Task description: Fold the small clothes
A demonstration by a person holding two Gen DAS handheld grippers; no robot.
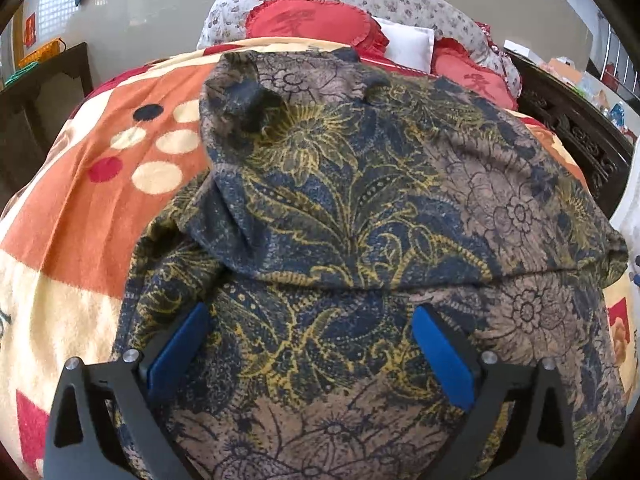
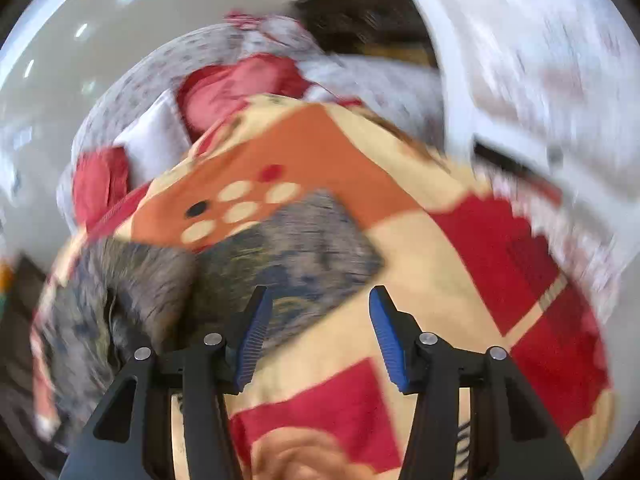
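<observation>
The right wrist view is smeared by motion blur; the garment pattern at centre left cannot be read. In the left wrist view, the garment is cut off at the bottom edge.

Left gripper hung low, jaws spread wide, blue pads angled outward, nothing pinched between them. Right gripper likewise stood open, its ribbed blue pads apart, gap narrower than the left's. Right wrist view was smeared with blur; black finger linkages stayed sharp.
</observation>
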